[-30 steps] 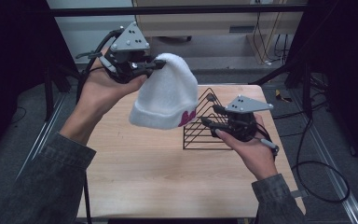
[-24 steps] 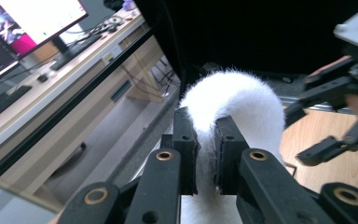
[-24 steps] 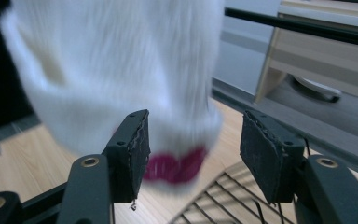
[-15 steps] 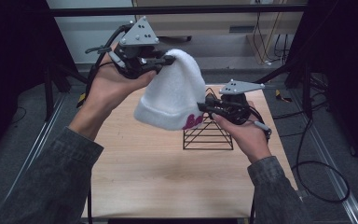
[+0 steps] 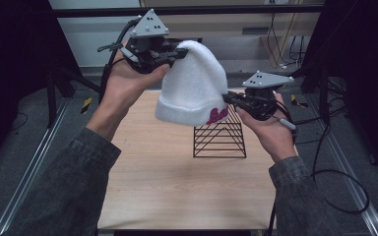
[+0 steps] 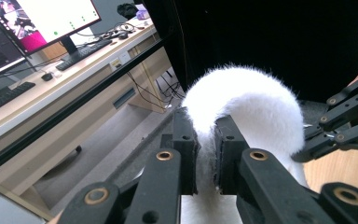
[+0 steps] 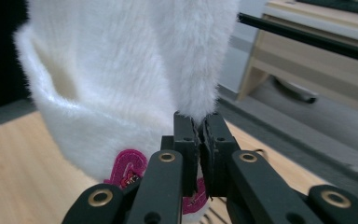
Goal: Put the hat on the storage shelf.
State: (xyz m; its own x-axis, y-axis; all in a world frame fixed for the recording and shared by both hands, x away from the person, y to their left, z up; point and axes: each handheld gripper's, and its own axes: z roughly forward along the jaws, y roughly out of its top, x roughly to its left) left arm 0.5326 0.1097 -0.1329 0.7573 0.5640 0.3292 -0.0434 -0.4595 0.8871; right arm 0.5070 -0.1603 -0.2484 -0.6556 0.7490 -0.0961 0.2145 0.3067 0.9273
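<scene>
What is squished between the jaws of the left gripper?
The fluffy white hat: the left gripper pinches its top, plain in the left gripper view.

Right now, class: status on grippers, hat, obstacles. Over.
Left gripper shut on hat crown. Right gripper, jaws just closed, shut on its side. Hat held above table. Wire rack below.

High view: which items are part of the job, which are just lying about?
In the job:
- white hat
- left gripper, shut on the hat's top
- right gripper, jaws have just been closing, now shut on the hat's edge
- black wire rack under the hat, probably

Lying about:
- monitor
- keyboard
- floor cables
</scene>
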